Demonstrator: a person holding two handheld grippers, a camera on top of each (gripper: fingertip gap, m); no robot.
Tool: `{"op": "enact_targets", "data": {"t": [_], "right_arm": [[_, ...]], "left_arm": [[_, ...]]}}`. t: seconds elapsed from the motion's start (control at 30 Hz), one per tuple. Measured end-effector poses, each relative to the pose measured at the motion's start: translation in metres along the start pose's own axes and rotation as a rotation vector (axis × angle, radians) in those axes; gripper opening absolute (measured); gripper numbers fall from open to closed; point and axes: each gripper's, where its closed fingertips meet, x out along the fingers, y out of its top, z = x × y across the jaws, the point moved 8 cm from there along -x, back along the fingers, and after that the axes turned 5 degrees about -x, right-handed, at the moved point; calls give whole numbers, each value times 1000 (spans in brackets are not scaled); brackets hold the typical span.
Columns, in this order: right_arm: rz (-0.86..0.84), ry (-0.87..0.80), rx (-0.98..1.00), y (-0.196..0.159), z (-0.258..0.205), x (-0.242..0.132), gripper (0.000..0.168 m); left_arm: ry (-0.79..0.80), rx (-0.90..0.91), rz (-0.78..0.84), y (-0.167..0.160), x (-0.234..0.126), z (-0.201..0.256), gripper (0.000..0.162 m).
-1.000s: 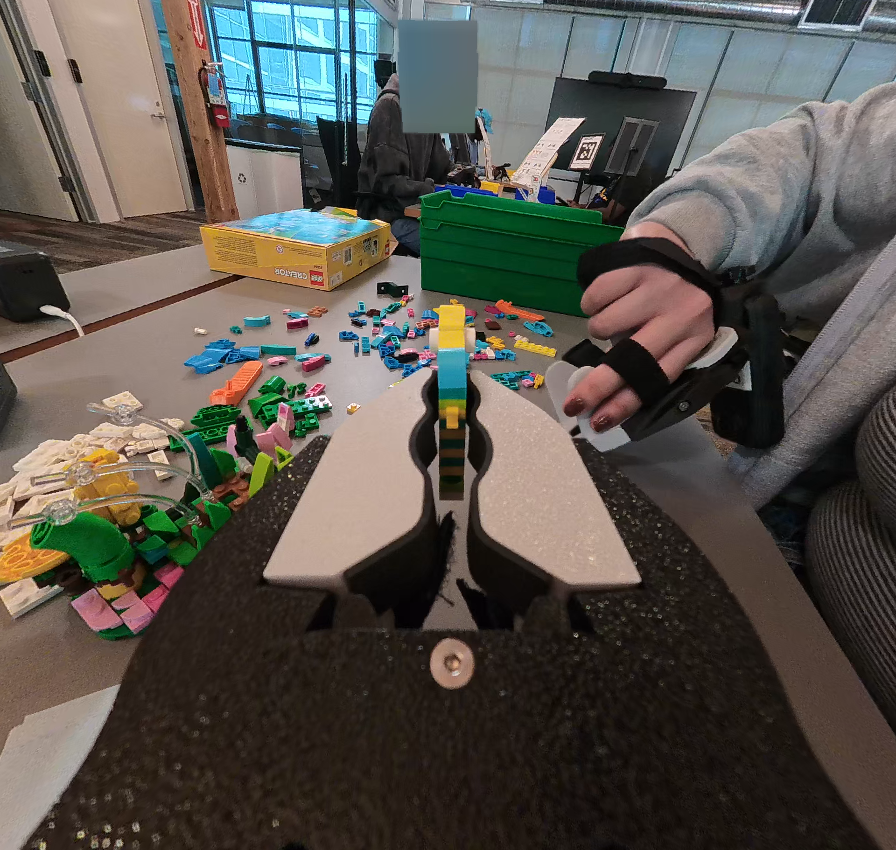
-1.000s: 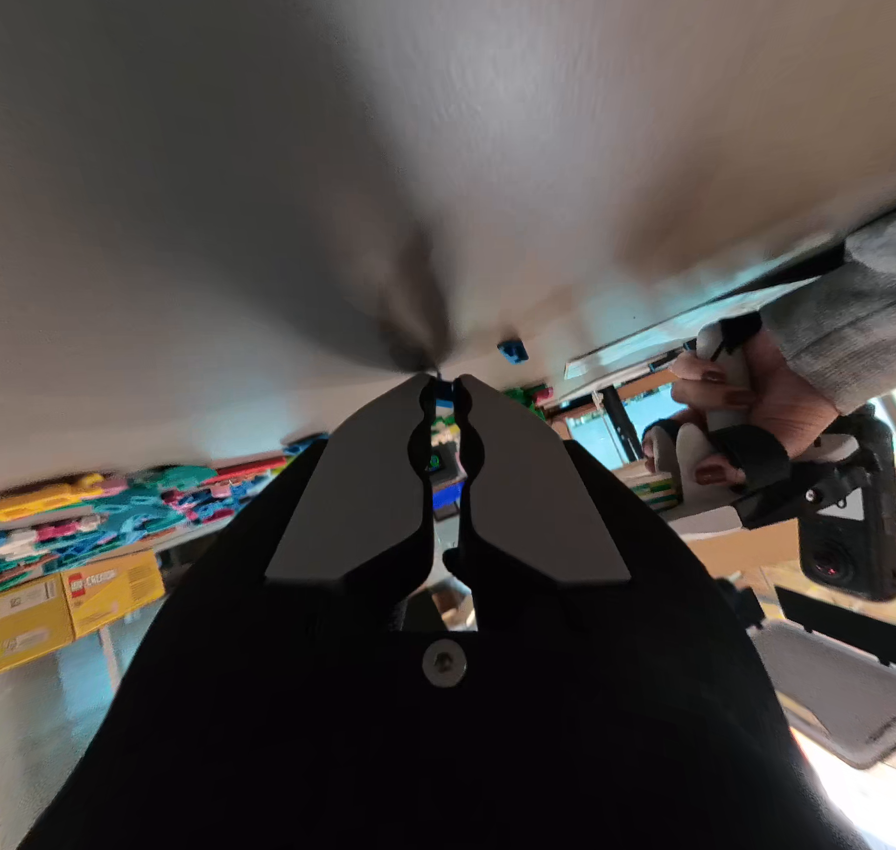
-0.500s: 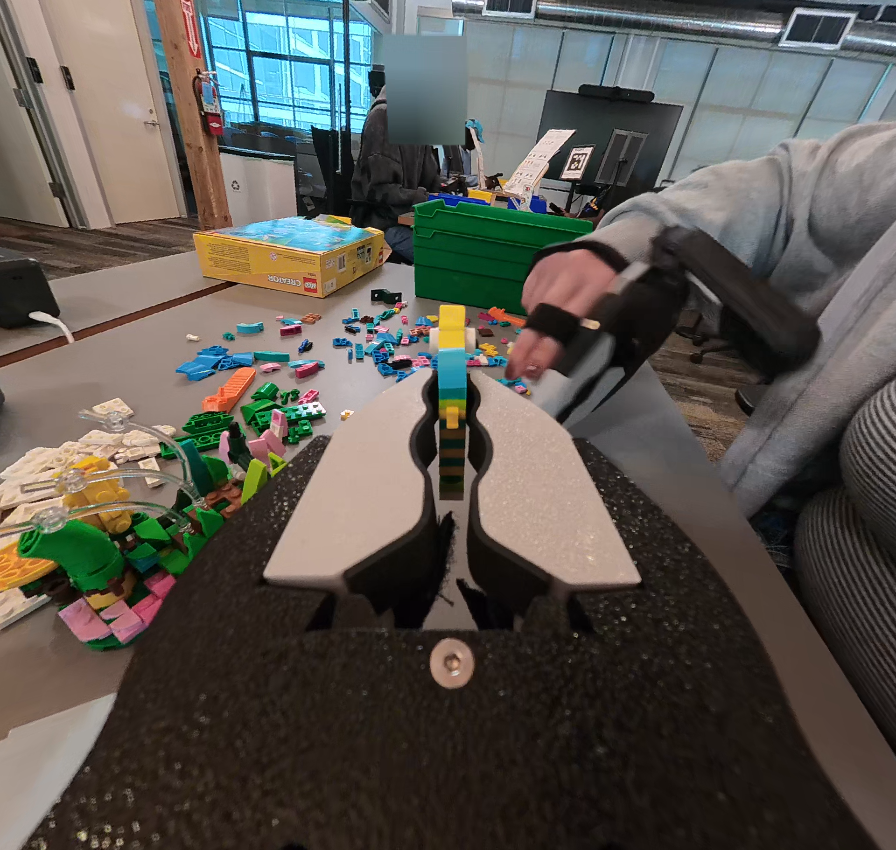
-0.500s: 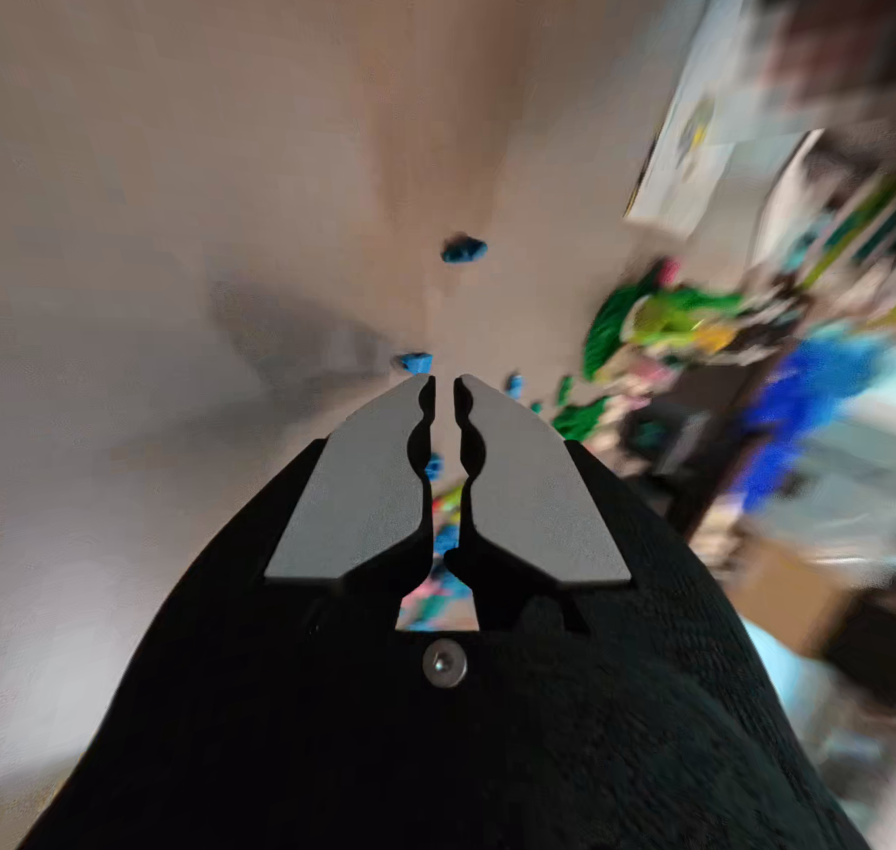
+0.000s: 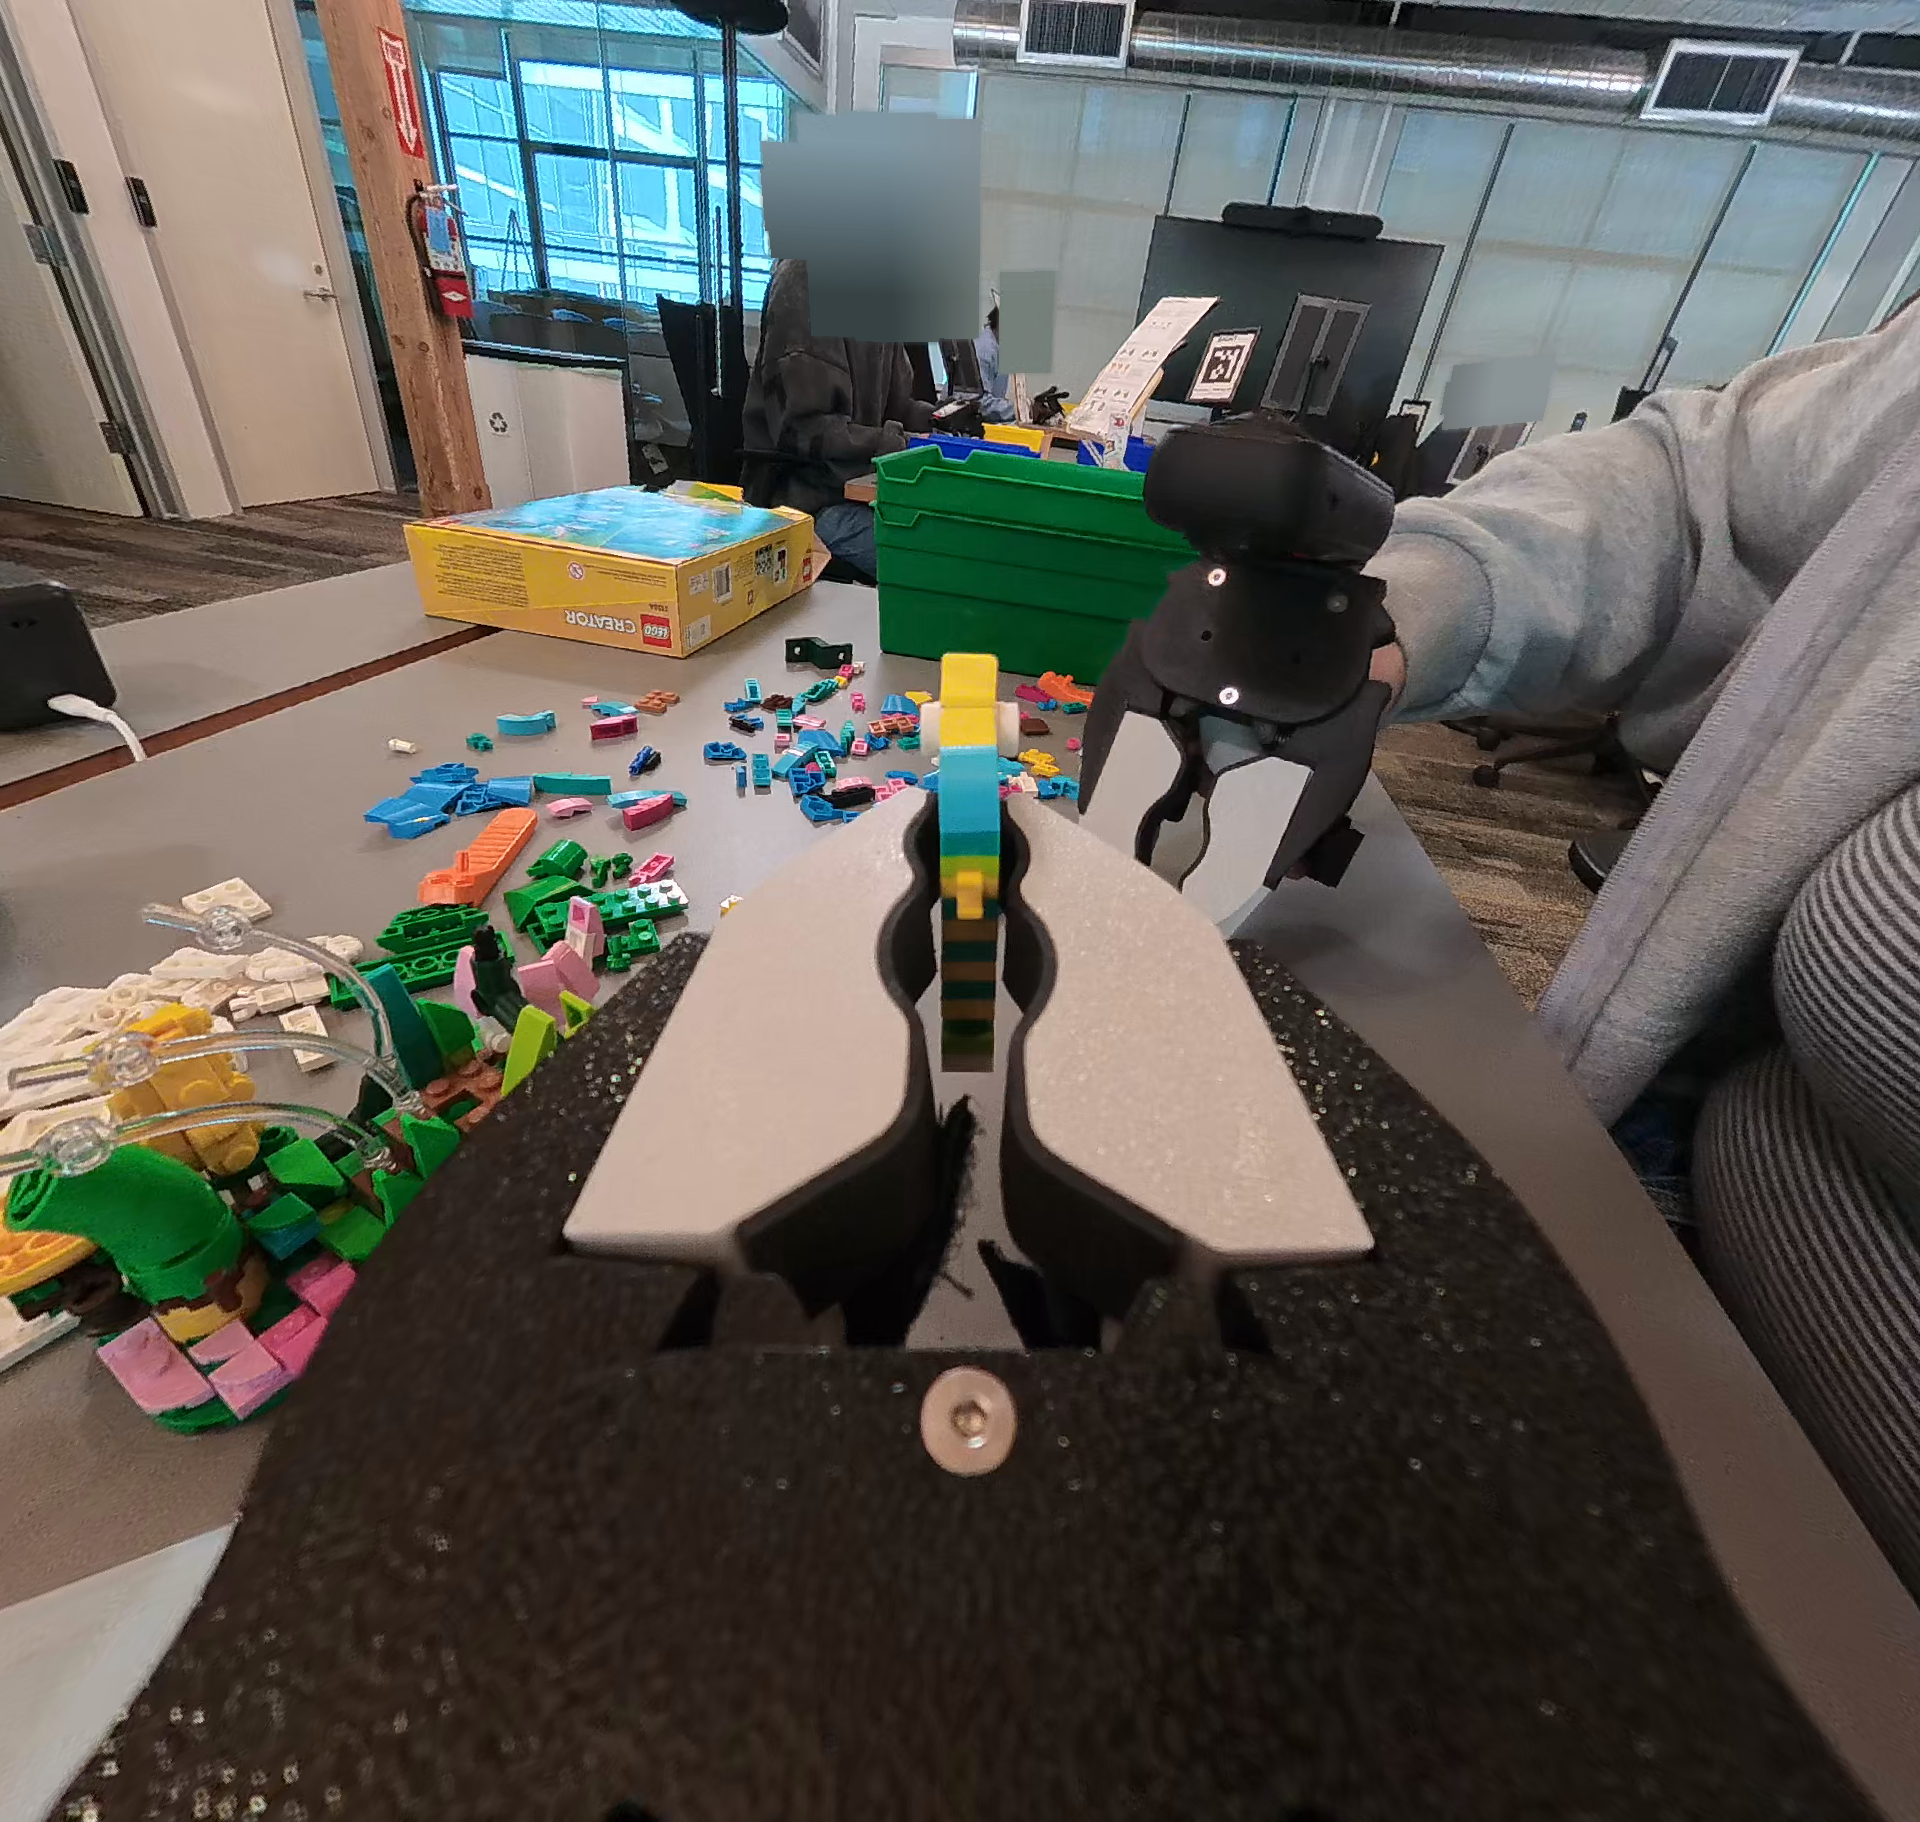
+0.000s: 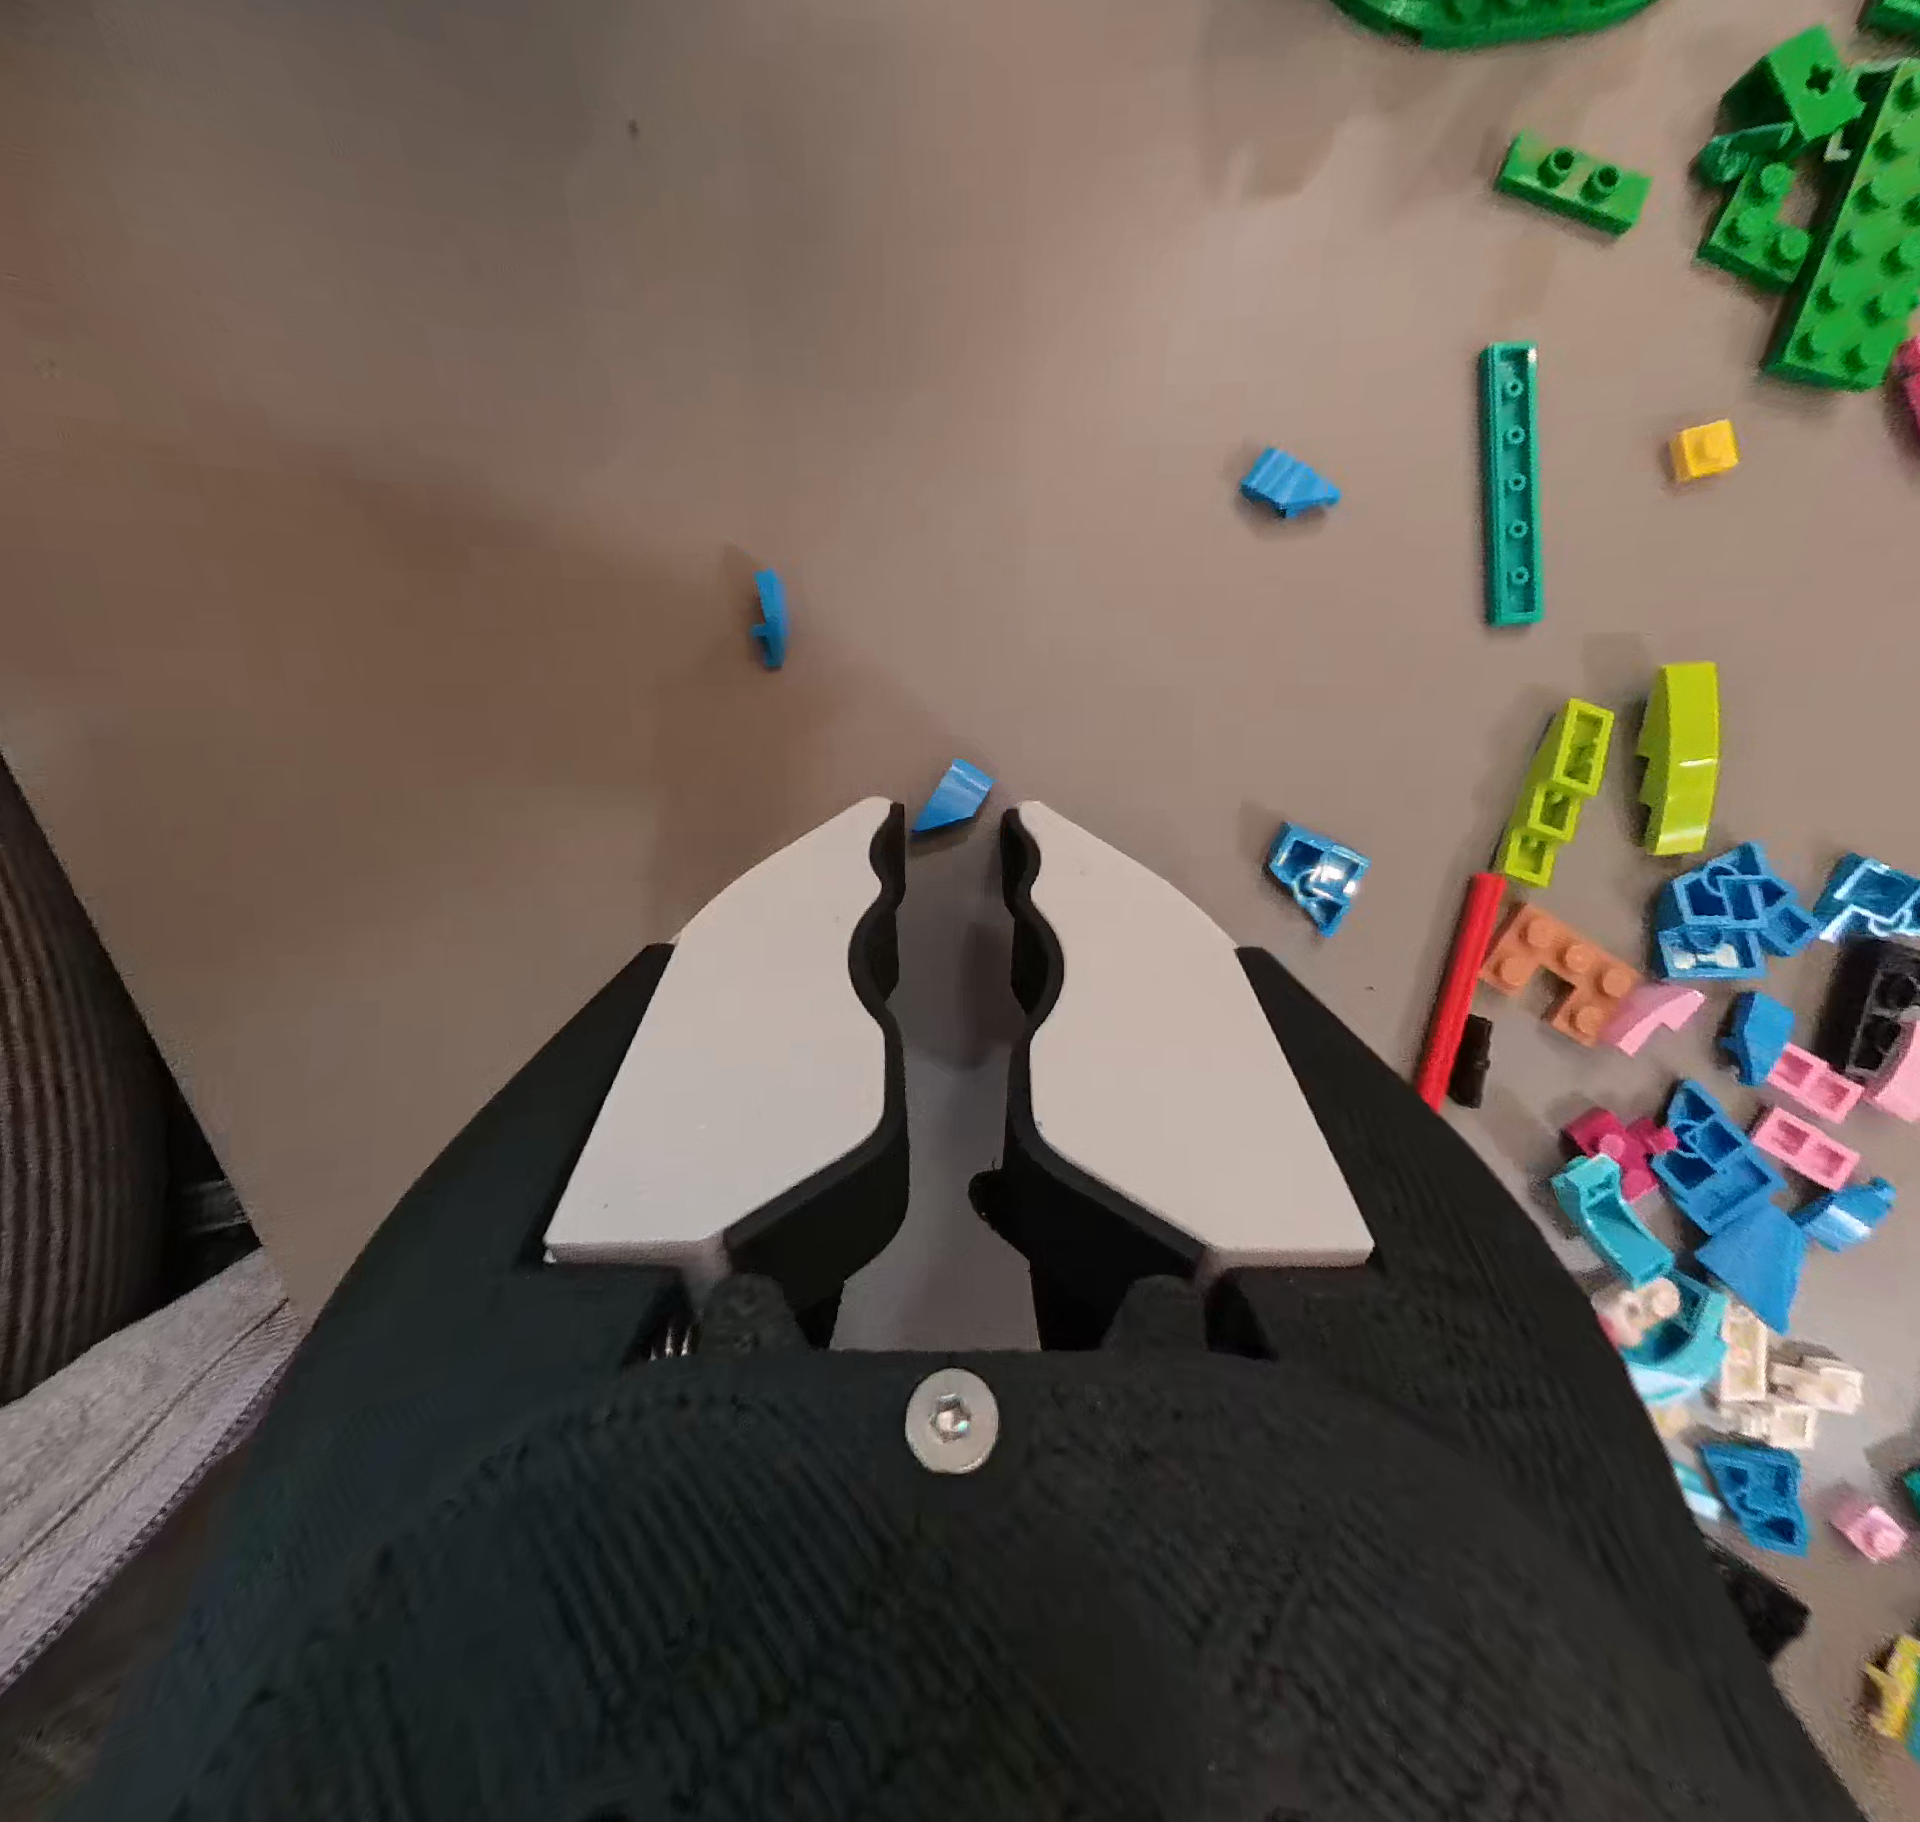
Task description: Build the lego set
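Observation:
My left gripper (image 5: 968, 822) is shut on a small lego build (image 5: 966, 733), a narrow striped green-and-brown stack with a turquoise and yellow top. It holds the build upright above the grey table (image 5: 260, 816). My right gripper (image 6: 951, 822) points down at the table (image 6: 416, 422) with its jaws slightly apart and nothing between them. A small blue slope piece (image 6: 953, 796) lies on the table just past its tips. The right gripper also shows in the left wrist view (image 5: 1195, 837), to the right of the build, above the table's right part.
Loose bricks (image 6: 1714, 1045) lie right of my right gripper, with a teal plate (image 6: 1512, 484) and green plates (image 6: 1849, 245). A partly built green, pink and yellow model (image 5: 156, 1242) stands at left. A yellow box (image 5: 613, 567) and green bins (image 5: 1018, 557) stand behind. The gap from one gripper's tips to the other's is roughly 15 cm. From the right gripper's tips to the teal plate (image 6: 1512, 484) is close to 10 cm.
My right gripper has swung round from pointing away to pointing down at the table, and its jaws have opened a little. My left gripper still holds the build in place.

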Motion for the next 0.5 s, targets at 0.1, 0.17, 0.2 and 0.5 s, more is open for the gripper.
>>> {"op": "enact_targets", "data": {"t": [0.1, 0.17, 0.2, 0.5], "right_arm": [[9, -17, -2, 1, 1, 1, 15], [21, -16, -5, 1, 1, 2, 10], [23, -18, -12, 2, 0, 2, 7], [71, -77, -105, 5, 1, 4, 6]], "left_arm": [[-3, 0, -3, 0, 1, 1, 8], [-4, 5, -6, 0, 1, 2, 8], [-3, 8, -5, 0, 1, 2, 8], [55, 89, 110, 9, 14, 22, 8]]}}
